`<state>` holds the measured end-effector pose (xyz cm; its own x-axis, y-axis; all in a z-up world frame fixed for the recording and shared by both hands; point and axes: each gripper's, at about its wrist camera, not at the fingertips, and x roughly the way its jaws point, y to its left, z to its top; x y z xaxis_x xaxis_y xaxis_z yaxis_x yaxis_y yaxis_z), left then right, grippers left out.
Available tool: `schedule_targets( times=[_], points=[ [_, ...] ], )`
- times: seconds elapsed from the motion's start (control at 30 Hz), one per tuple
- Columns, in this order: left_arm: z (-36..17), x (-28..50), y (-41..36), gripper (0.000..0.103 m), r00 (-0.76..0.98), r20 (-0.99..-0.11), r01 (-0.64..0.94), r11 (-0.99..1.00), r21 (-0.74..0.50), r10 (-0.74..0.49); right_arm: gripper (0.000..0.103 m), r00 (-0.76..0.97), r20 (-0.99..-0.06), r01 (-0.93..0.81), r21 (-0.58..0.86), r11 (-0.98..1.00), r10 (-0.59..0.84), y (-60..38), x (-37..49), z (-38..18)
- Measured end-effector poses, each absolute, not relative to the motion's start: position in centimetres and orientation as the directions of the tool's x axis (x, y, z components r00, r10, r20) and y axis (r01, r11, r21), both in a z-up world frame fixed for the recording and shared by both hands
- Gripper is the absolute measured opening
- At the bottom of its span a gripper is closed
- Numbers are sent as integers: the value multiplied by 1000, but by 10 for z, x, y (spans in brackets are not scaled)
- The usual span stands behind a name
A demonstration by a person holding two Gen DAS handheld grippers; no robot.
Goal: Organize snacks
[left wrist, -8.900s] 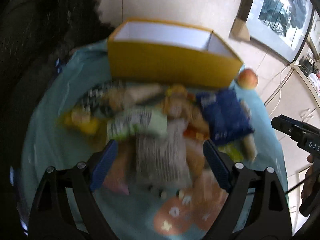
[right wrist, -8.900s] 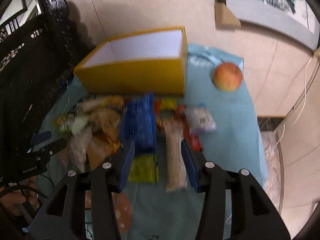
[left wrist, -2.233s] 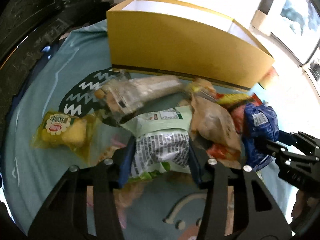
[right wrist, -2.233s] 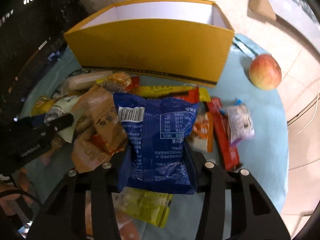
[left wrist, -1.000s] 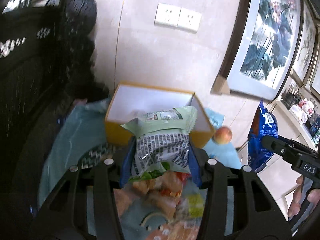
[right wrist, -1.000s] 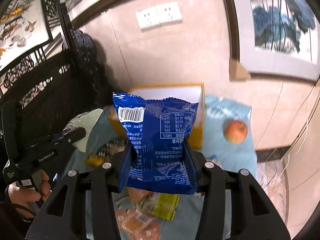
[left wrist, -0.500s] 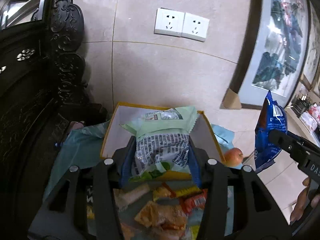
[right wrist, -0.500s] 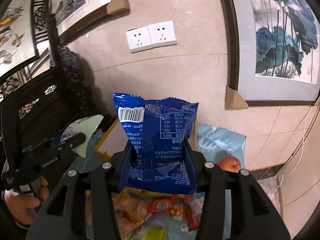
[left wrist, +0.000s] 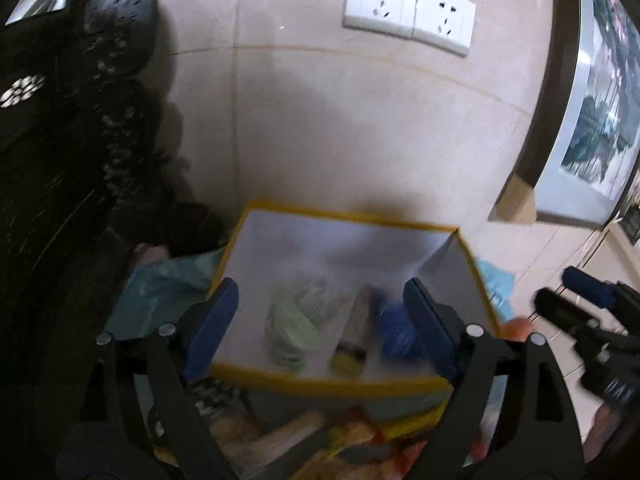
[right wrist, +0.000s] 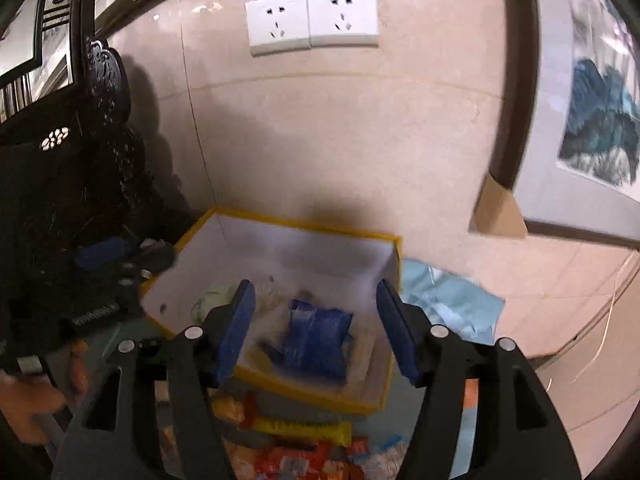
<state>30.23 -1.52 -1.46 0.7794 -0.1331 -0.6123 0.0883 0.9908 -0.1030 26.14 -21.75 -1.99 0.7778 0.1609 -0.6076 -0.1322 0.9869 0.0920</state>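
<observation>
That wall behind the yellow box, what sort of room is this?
Most likely a living or dining room in a home. A tiled wall carries twin sockets, a framed ink painting hangs at the right, and dark carved wooden furniture stands at the left, behind the yellow box of snacks.

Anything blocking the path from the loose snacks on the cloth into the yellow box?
Nothing visible. The yellow box is open-topped, only its low front wall stands between it and the loose snacks. The blue bag and green bag lie inside, leaving room. The left gripper and right gripper hover open above.
</observation>
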Motion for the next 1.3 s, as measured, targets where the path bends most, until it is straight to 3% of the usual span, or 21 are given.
schedule_targets(
  times=[0.23,0.57,0.83,1.23,1.3],
  points=[
    [-57,234,22,88,716,-687,-3,983,-185,-127,65,703,-692,-56,177,983,165,-247,195,-75],
    [-148,137,55,88,590,-803,-1,994,-108,-87,65,570,-809,28,197,980,146,-253,123,-161],
    [-174,128,57,88,556,-830,23,999,-47,-52,65,507,-835,-109,185,977,215,-200,100,-180],
    [-189,134,44,90,556,-831,82,996,33,-18,68,444,-884,-180,76,981,149,-134,119,-208],
    [-196,140,41,93,538,-843,86,994,60,4,73,423,-899,-183,35,982,111,-123,123,-220]
  ],
)
